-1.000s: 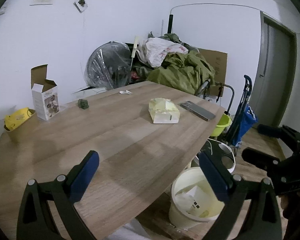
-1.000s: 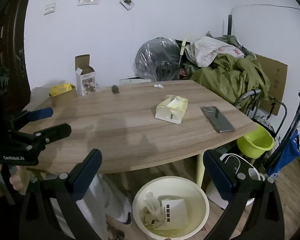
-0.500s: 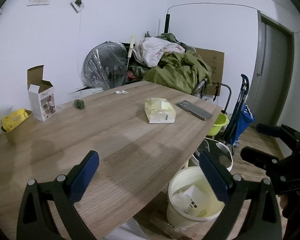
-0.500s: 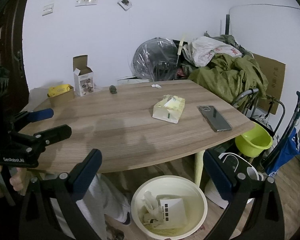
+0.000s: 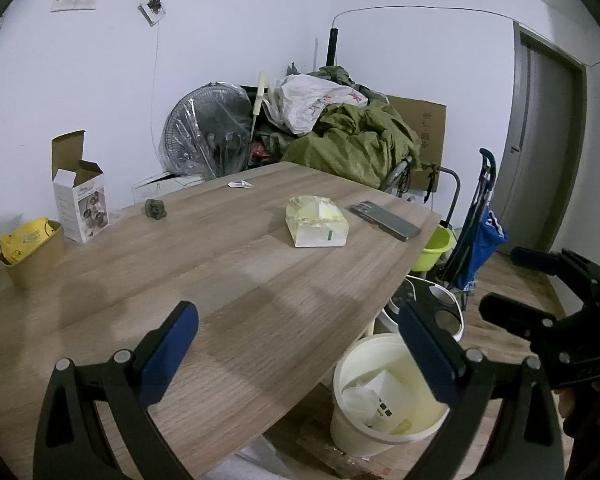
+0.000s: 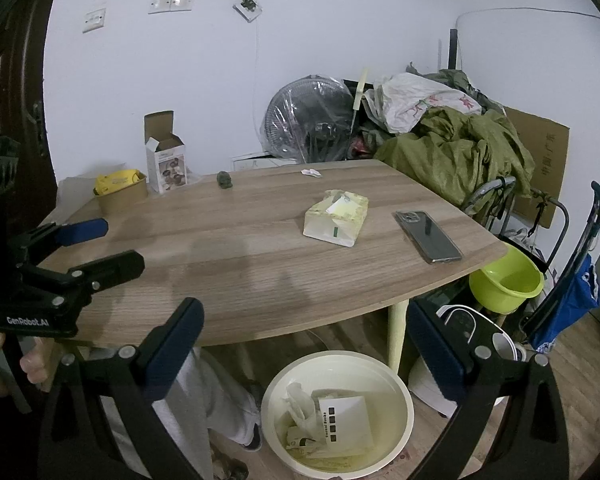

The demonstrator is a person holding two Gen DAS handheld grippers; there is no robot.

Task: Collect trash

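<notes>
A cream trash bin (image 6: 396, 386) stands on the floor beside the wooden table (image 6: 260, 264), with paper scraps and a white box inside; it also shows in the left wrist view (image 5: 344, 364). A small white wrapper (image 5: 240, 185) and a dark crumpled lump (image 5: 156, 209) lie at the table's far side. My left gripper (image 5: 296, 352) is open and empty above the table's near edge. My right gripper (image 6: 304, 344) is open and empty above the bin.
On the table are a tissue pack (image 5: 316, 227), a phone (image 5: 385, 221), an open white carton (image 5: 80, 196) and a brown bowl with a yellow bag (image 5: 32, 246). A green basin (image 6: 506, 284), a blue trolley (image 6: 572, 292) and piled clutter (image 6: 452, 152) stand to the right.
Both views have shifted slightly; the table objects sit a little further left in frame. Both grippers stay open and empty.
</notes>
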